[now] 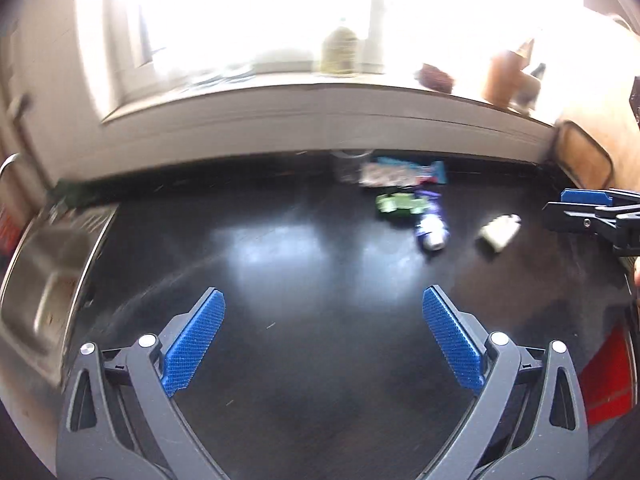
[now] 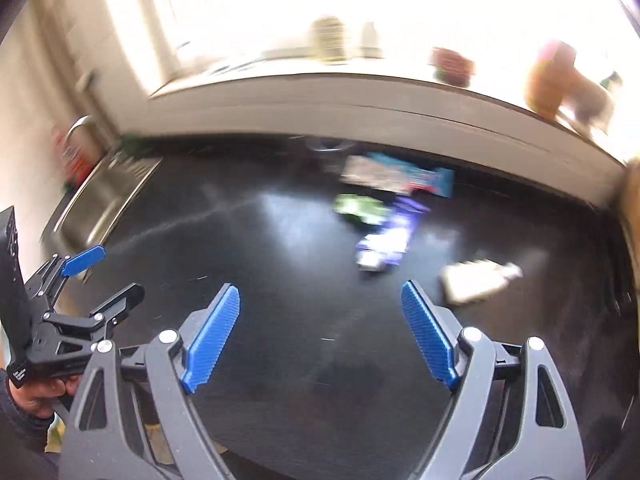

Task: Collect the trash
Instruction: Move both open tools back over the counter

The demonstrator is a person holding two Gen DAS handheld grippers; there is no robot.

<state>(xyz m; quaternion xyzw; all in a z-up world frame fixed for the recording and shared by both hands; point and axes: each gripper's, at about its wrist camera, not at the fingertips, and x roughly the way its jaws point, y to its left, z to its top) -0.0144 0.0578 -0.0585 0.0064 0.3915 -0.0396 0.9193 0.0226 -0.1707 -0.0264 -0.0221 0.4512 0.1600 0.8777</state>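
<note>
Right wrist view: the right gripper [image 2: 320, 334] has its jaws spread wide with nothing between them. A white crumpled wrapper [image 2: 476, 280] lies just up and right of its right finger, long axis running left-right. Left wrist view puts the same litter at upper right, far from the empty, wide-open left gripper [image 1: 324, 334], so the right hand looks nearer.

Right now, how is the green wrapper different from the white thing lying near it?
The green wrapper is bright green and crumpled flat; the white piece is pale and chunkier. The green wrapper sits nearer the back wall, touching the purple wrapper; the white piece lies alone, apart. Both rest on the black counter, untouched.
</note>
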